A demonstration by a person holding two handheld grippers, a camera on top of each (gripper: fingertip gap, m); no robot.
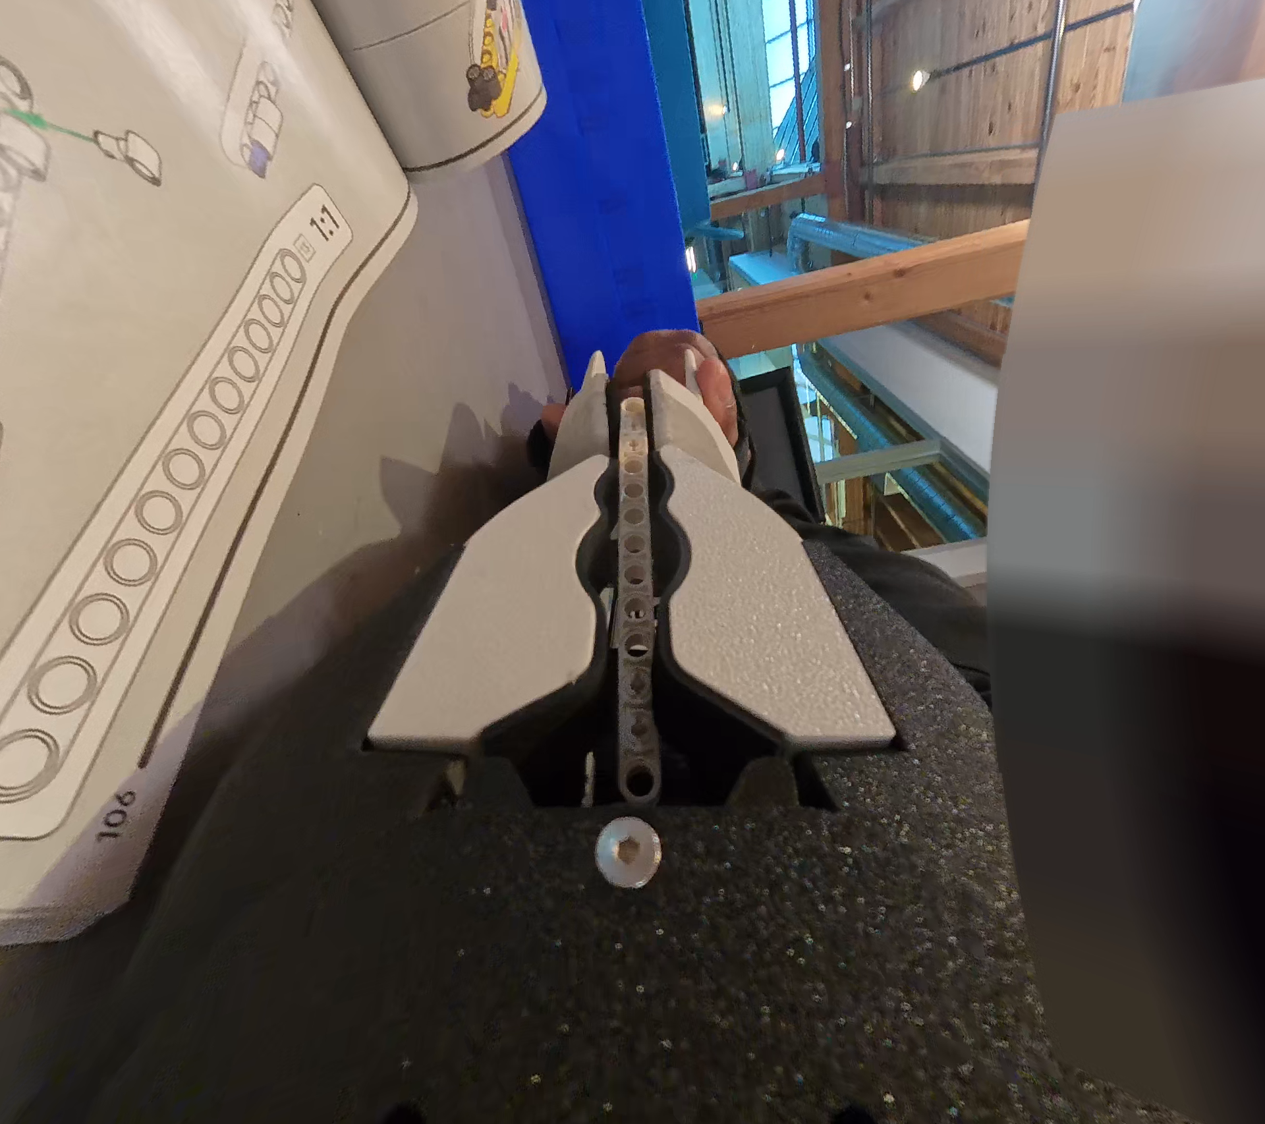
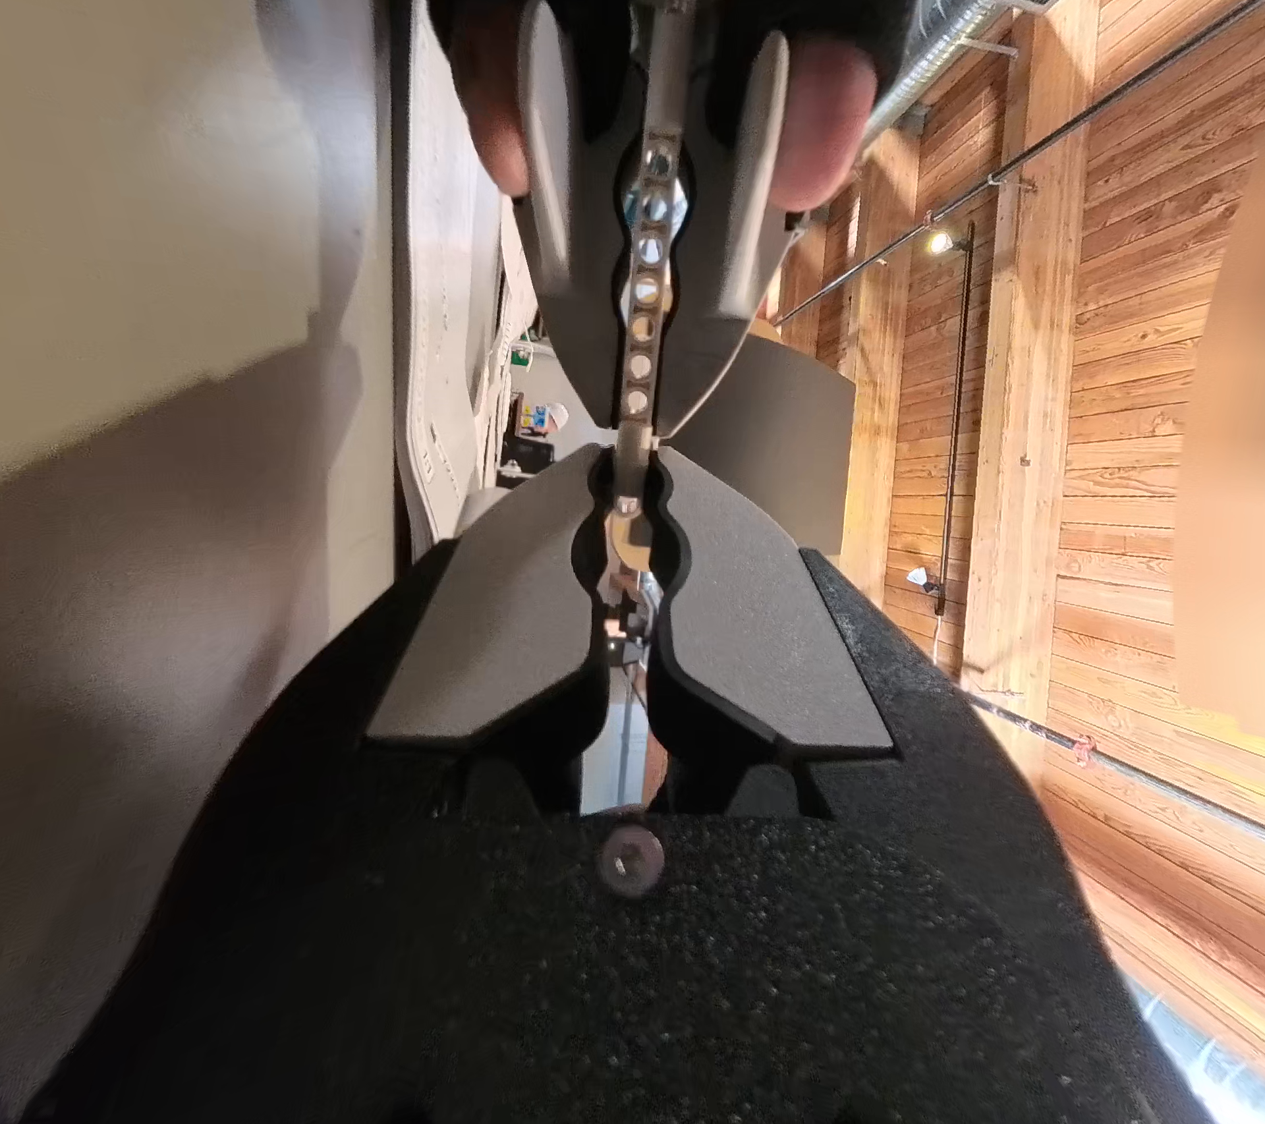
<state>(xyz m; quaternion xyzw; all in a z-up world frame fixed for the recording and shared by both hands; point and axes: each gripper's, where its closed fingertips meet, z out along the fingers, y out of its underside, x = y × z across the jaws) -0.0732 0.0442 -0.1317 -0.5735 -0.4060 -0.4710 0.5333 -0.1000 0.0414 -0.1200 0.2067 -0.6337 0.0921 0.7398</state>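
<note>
A long grey beam with a row of round holes [image 1: 633, 550] runs lengthwise between the fingers of my left gripper [image 1: 633, 465], which is shut on it. The beam's far end looks paler and sits between the pads of my right gripper [image 1: 633, 441], which faces me tip to tip, with a gloved hand [image 1: 719, 400] behind it. In the right wrist view my right gripper [image 2: 631, 468] is shut on the beam's near end. The rest of the beam [image 2: 643, 331] runs away inside my left gripper [image 2: 636, 417], which a gloved hand [image 2: 821, 133] holds. The beam is in the air.
An open instruction booklet [image 1: 171, 338] lies on the grey table [image 1: 424, 372] at the left. A blue bin [image 1: 595, 167] stands behind it. A wooden plank wall [image 2: 1095, 406] and a wooden rail [image 1: 855, 290] lie beyond. Less than 4 cm separates the two grippers' tips.
</note>
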